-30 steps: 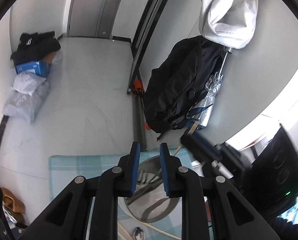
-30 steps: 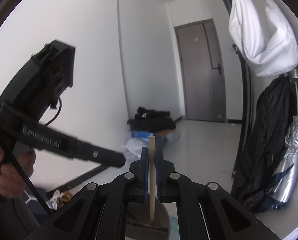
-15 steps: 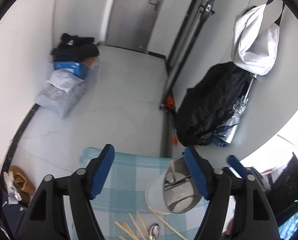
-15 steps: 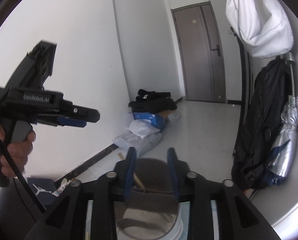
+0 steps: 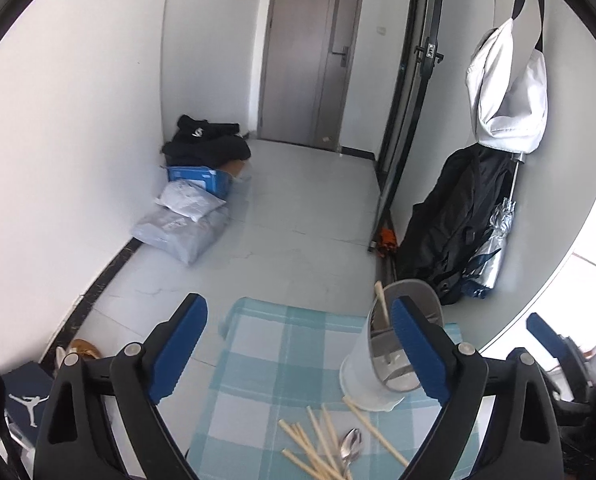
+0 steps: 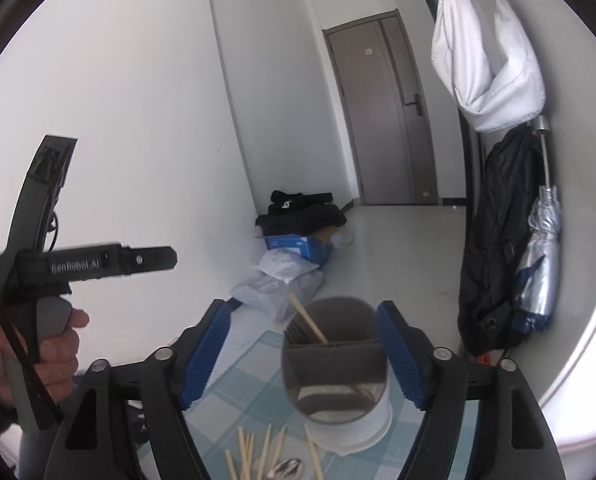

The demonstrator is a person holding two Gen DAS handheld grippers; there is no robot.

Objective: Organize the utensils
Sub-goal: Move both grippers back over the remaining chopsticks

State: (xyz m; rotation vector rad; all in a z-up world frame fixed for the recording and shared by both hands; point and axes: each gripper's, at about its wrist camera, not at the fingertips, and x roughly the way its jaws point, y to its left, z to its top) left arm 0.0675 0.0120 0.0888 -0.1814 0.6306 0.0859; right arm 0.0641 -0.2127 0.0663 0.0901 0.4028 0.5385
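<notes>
A grey and white utensil holder [image 5: 381, 360] stands on the checked cloth [image 5: 282, 352], with one wooden chopstick [image 5: 381, 305] leaning inside it. Several loose chopsticks [image 5: 317, 440] and a metal spoon [image 5: 350, 446] lie on the cloth in front of it. My left gripper [image 5: 298, 340] hovers over the cloth left of the holder; its jaws are opening with nothing between them. My right gripper [image 6: 303, 354] is drawn back from the holder [image 6: 337, 364]; its jaws are opening and empty, and the chopstick [image 6: 307, 324] rests in the holder beyond them.
In the right wrist view a hand [image 6: 58, 344] holds the left gripper [image 6: 154, 260] at the left. Bags and a blue box [image 5: 198, 178] lie on the floor by the wall. A black bag [image 5: 457, 216] and a folded umbrella [image 5: 493, 240] hang at the right.
Both grippers have gone from shut to wide open. The right one let go of the chopstick, which now stands in the holder, and pulled back. The left one swung away to the left.
</notes>
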